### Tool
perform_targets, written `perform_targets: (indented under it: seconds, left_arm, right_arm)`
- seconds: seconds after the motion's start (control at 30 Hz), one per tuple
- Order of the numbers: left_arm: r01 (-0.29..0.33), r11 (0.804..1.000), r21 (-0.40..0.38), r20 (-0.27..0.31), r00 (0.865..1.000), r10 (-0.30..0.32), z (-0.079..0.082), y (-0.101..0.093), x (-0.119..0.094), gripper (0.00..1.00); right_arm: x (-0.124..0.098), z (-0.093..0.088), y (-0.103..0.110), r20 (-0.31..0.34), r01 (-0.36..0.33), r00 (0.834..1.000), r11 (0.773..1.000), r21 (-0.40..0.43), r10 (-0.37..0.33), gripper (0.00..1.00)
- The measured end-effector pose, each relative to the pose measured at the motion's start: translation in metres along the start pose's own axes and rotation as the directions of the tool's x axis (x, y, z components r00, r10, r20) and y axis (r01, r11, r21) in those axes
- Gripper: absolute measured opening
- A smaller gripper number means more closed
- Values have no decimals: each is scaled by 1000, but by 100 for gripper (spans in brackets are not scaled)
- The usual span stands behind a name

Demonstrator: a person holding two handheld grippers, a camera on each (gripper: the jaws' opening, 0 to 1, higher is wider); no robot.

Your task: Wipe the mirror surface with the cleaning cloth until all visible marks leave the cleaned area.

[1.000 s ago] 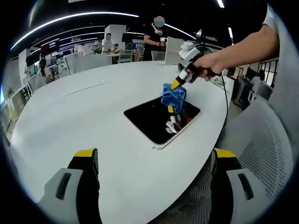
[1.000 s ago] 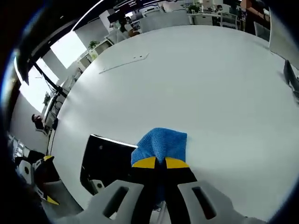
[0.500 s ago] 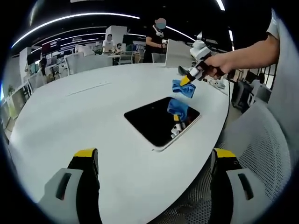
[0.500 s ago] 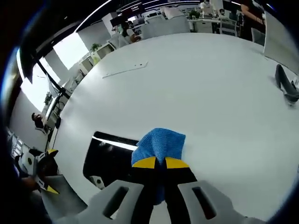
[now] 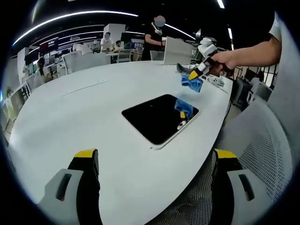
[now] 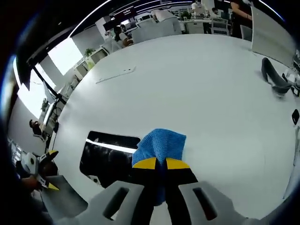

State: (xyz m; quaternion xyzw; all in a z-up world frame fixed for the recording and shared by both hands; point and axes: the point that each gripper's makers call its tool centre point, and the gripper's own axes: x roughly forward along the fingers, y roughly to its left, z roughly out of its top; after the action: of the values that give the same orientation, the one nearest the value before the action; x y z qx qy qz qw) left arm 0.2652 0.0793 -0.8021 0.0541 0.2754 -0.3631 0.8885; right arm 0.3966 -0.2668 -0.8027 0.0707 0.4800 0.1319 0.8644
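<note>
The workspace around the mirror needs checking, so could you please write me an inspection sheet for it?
Surface: white round table, bare around the mirror.
Job's things: mirror lies flat near the table edge, reflecting the cloth; blue cleaning cloth is held above the table, off the mirror.
Clutter: dark object near the far edge; thin pale strip lying flat.
Grippers: right tongs shut on the cloth; left tongs open, holding nothing.
Cables: one thin dark cable over the table edge.
Surroundings: open office with desks, people standing beyond; mesh chair beside the table.
</note>
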Motion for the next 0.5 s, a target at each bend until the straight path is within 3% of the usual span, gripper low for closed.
perform_targets:
  seconds: [0.5]
  left_arm:
    - [-3, 1000, -2, -12, 1000, 3, -2, 0, 0, 99]
  right_arm:
    - [6, -5, -10, -16, 21, 1000, 1000, 3, -20, 0]
